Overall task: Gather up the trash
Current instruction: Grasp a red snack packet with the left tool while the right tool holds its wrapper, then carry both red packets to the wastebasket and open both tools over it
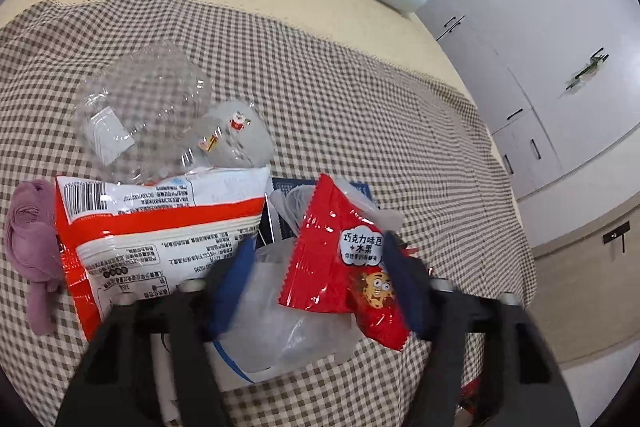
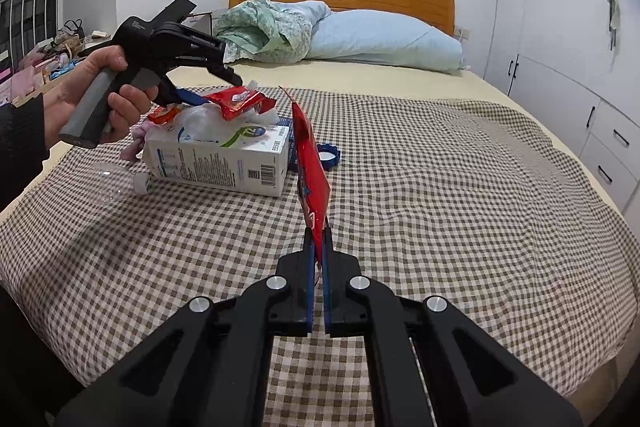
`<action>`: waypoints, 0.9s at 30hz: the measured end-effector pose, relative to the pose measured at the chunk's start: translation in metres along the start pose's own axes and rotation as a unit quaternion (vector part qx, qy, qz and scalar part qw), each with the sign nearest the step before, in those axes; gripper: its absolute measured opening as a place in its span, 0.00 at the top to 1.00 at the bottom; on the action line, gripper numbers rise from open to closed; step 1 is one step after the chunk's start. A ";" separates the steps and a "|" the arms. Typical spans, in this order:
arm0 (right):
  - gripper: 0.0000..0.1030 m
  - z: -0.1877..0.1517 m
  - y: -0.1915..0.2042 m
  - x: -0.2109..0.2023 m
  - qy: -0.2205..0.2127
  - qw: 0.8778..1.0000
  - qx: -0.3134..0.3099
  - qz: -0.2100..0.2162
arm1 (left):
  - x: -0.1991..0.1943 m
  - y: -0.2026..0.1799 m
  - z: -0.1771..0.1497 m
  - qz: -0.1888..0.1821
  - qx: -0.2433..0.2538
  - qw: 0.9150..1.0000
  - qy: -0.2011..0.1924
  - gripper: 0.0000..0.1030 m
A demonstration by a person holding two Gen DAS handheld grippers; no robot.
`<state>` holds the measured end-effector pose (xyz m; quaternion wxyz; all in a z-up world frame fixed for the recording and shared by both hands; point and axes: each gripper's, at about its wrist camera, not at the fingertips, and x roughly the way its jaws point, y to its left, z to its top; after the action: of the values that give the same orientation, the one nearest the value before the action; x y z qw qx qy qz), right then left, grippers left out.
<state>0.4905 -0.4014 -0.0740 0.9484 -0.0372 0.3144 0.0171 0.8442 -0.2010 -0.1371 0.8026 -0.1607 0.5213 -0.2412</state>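
Note:
A red cookie snack packet (image 1: 340, 255) lies against crumpled clear plastic (image 1: 288, 323) between the blue fingers of my left gripper (image 1: 320, 259); the pads press on this bundle. In the right wrist view a hand (image 2: 96, 95) holds that left gripper (image 2: 208, 99) over the pile. My right gripper (image 2: 318, 239) is shut on a thin red wrapper (image 2: 310, 163) that stands up edge-on. The pile holds a white milk carton (image 2: 224, 159), a white and orange bag (image 1: 160, 223) and a clear bottle (image 1: 148, 115).
The trash lies on a checked blanket (image 2: 440, 187) over a bed. A purple cloth (image 1: 32, 239) sits left of the bag, a blue ring cap (image 2: 330, 155) right of the carton. Pillow (image 2: 384, 39) and green quilt (image 2: 260, 31) lie at the headboard; white wardrobes (image 2: 560, 75) stand right.

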 end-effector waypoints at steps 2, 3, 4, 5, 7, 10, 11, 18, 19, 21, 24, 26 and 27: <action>0.97 0.000 0.001 -0.001 0.001 1.000 0.001 0.002 | 0.001 0.003 -0.002 -0.006 -0.016 1.000 0.008 0.79; 0.97 -0.001 0.003 -0.003 0.001 1.000 -0.001 0.002 | 0.000 0.002 -0.002 -0.011 -0.019 1.000 0.007 0.84; 0.97 0.000 0.003 -0.005 0.001 1.000 -0.001 0.001 | -0.003 0.001 -0.003 -0.015 -0.019 1.000 0.004 0.85; 0.97 0.000 0.003 -0.006 0.000 1.000 -0.002 0.001 | -0.008 0.000 -0.004 -0.017 -0.015 1.000 0.000 0.87; 0.97 0.002 0.004 -0.012 -0.002 1.000 -0.004 -0.001 | -0.027 -0.006 -0.006 -0.019 0.002 1.000 -0.019 0.90; 0.97 0.004 0.002 -0.022 -0.006 1.000 0.002 -0.004 | -0.056 -0.018 -0.006 -0.018 0.007 0.999 -0.043 0.91; 0.97 0.005 0.002 -0.026 -0.008 1.000 0.005 -0.005 | -0.069 -0.023 -0.006 -0.011 0.011 0.998 -0.056 0.91; 0.97 0.009 0.005 -0.064 -0.026 1.000 0.008 -0.014 | -0.146 -0.058 -0.019 -0.013 0.045 0.992 -0.113 0.92; 0.97 0.009 0.005 -0.072 -0.030 0.999 0.009 -0.015 | -0.158 -0.065 -0.022 -0.017 0.049 0.991 -0.121 0.92; 0.97 0.010 0.005 -0.089 -0.038 0.999 0.011 -0.019 | -0.179 -0.078 -0.027 -0.021 0.058 0.990 -0.130 0.92; 0.97 0.007 0.004 -0.111 -0.049 0.998 0.016 -0.026 | -0.209 -0.098 -0.045 -0.022 0.079 0.987 -0.136 0.92; 0.97 0.005 0.002 -0.127 -0.055 0.998 0.024 -0.028 | -0.230 -0.112 -0.065 -0.020 0.093 0.985 -0.141 0.92; 0.97 0.003 -0.001 -0.136 -0.059 0.997 0.030 -0.031 | -0.235 -0.117 -0.074 -0.020 0.096 0.985 -0.141 0.92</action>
<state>0.3829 -0.4033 0.0100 0.9660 -0.0177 0.2572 -0.0190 0.6710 -0.1685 0.0714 0.8749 -0.1261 0.3736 -0.2813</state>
